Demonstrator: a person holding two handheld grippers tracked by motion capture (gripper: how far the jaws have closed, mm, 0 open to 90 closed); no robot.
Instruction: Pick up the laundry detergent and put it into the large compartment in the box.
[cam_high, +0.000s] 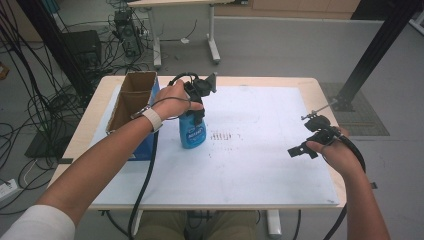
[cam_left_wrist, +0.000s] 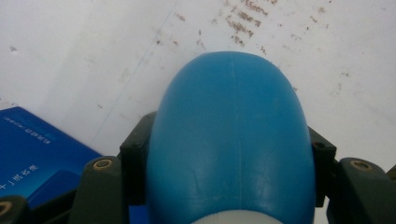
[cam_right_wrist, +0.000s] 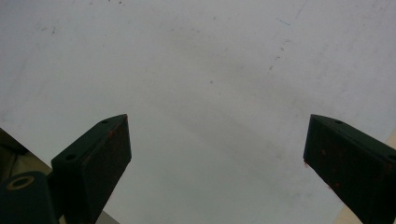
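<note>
We hold the blue bottle (cam_high: 193, 131) upright on the white board (cam_high: 270, 165), beside the cardboard box (cam_high: 131, 102), left gripper (cam_high: 199, 107) clamped round its shoulder. Right gripper (cam_right_wrist: 215, 154) gapes empty. The smooth rounded plastic could slip or tip.

Right of the blue bottle (cam_high: 193, 131) the white desk (cam_high: 265, 165) lies bare to its right edge, giving open passage. Left of the bottle, the open cardboard box (cam_high: 131, 102) stands just beside it and blocks that side; behind the bottle the board is free
</note>
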